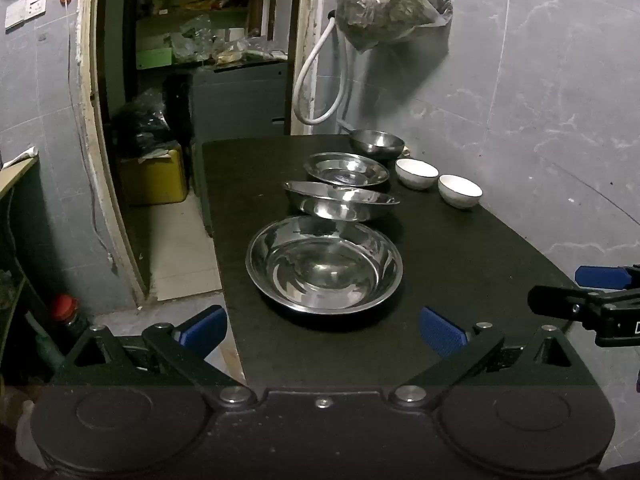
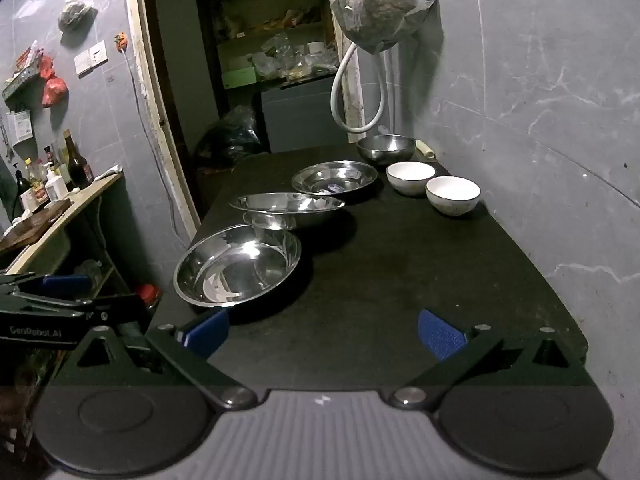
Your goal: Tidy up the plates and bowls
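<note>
Two grippers hover at the near end of a black table (image 2: 400, 280), both with jaws spread wide and holding nothing. The left gripper (image 1: 323, 330) faces the near steel plate (image 1: 324, 266), which lies flat on the table just ahead of its blue fingertips (image 1: 204, 330). The right gripper (image 2: 323, 332) sits further right, over bare tabletop, with that same plate ahead and to its left.

Steel dishes form a row running away from the grippers along the left half of the table. Behind the near plate, a second steel plate (image 1: 340, 200) sits tilted, its rim raised off the surface; in the right wrist view it appears propped on a small steel item (image 2: 270, 220) beneath it, which cannot be identified. Behind that, a third steel plate (image 1: 346, 169) lies flat. A steel bowl (image 1: 377, 143) stands upright at the far end.

To the right of the row, two white bowls (image 1: 417, 173) (image 1: 460, 191) stand upright side by side near the grey wall (image 1: 540, 120), close together but apart.
</note>
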Demonstrator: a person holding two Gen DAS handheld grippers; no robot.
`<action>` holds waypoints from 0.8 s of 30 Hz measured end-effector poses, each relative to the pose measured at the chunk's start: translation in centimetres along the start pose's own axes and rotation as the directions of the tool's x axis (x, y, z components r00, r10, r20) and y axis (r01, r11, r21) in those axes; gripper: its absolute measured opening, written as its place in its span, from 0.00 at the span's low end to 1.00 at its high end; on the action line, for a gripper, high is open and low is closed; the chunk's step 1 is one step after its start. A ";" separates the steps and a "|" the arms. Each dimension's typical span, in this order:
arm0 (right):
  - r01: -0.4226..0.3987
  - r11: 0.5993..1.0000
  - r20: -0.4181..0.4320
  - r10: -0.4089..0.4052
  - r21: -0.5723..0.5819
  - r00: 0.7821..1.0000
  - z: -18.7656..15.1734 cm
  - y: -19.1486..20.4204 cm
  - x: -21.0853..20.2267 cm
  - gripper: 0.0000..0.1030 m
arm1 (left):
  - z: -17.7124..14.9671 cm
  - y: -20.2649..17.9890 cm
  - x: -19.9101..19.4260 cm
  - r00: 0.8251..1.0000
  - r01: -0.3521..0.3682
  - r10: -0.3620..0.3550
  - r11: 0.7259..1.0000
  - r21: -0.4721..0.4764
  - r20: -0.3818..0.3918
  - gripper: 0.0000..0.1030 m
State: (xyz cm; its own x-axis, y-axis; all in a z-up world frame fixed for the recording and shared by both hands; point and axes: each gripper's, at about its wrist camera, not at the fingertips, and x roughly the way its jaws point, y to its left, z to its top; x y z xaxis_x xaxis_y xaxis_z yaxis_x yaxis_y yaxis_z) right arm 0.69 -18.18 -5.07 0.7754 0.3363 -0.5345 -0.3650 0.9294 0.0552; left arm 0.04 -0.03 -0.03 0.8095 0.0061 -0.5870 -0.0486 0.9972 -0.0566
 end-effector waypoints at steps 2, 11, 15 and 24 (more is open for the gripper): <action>-0.001 1.000 -0.002 0.001 0.003 1.000 -0.1 0.1 0.0 1.00 | 0.0 0.0 0.0 1.000 0.003 -0.003 1.000 -0.003 0.007 0.99; 0.004 1.000 0.000 -0.004 0.000 1.000 -0.1 0.1 0.0 1.00 | -0.1 0.0 -0.1 1.000 0.007 -0.007 1.000 -0.010 0.009 0.99; 0.007 1.000 -0.002 -0.007 -0.004 1.000 -0.2 0.4 0.0 1.00 | -0.1 0.1 -0.1 1.000 0.009 -0.009 1.000 -0.013 0.008 0.99; 0.009 1.000 -0.001 -0.009 -0.006 1.000 -0.2 0.5 -0.1 1.00 | -0.1 0.2 -0.1 1.000 0.007 -0.007 1.000 -0.013 0.006 0.99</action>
State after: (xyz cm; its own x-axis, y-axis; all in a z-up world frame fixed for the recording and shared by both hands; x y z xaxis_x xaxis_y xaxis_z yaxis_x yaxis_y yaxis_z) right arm 0.33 -17.77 -5.16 0.7780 0.3282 -0.5358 -0.3614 0.9313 0.0457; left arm -0.16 0.11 -0.07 0.8133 -0.0007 -0.5819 -0.0505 0.9961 -0.0718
